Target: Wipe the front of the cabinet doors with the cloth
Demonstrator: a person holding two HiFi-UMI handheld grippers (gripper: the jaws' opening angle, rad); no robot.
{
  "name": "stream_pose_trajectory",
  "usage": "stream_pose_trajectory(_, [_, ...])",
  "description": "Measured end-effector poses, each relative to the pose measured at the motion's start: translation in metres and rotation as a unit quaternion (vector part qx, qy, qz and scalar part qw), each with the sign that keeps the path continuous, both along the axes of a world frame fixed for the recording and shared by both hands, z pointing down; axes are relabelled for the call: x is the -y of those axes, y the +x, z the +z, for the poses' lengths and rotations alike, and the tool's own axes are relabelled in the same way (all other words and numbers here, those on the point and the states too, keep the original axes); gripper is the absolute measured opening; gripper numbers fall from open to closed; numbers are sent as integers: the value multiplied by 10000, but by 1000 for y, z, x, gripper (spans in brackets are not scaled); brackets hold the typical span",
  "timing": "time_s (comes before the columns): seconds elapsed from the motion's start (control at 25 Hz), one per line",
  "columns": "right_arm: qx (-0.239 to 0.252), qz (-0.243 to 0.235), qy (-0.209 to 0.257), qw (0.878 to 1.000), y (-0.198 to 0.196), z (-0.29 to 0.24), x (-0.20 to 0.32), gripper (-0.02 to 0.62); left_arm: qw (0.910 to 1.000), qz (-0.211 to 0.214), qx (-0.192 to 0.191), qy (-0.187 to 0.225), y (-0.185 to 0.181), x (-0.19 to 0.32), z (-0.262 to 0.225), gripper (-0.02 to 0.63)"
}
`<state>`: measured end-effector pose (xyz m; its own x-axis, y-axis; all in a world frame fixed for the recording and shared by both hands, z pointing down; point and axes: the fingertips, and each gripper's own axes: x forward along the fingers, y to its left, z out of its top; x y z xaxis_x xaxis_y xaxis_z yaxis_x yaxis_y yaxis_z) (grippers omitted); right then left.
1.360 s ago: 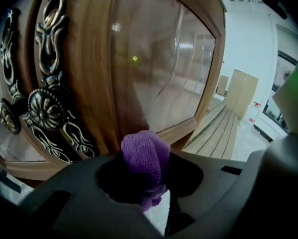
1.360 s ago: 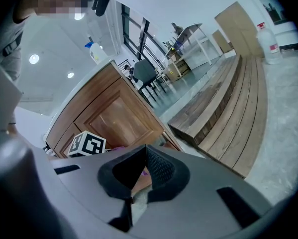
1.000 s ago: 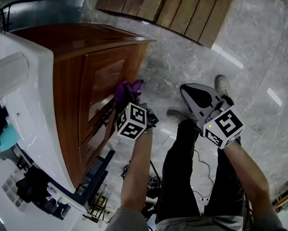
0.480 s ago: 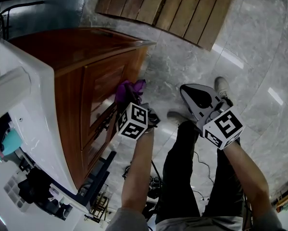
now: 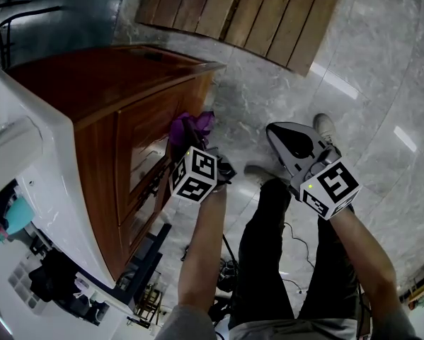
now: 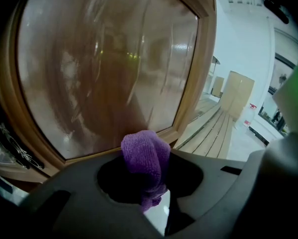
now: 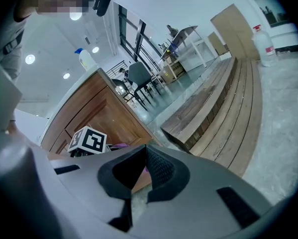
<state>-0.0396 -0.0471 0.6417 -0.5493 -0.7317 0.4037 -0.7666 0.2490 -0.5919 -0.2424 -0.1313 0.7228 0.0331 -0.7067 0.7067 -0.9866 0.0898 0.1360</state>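
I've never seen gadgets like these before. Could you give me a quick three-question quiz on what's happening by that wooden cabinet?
1. Facing the cabinet door, what does the left gripper hold?
A. a cloth
B. a sponge
C. a brush

2. True or false: the right gripper has its fingers together, with nothing between them.

3. Fill in: the cloth's colour is ____.

Key: 1 A; 2 true; 3 purple.
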Motion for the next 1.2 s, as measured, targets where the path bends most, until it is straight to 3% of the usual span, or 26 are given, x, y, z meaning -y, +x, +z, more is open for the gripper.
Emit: stream_pose_trajectory(1.2, [21,166,-67,9998,41,5,13,9,9999,19,-133,81,45,32,-1,94])
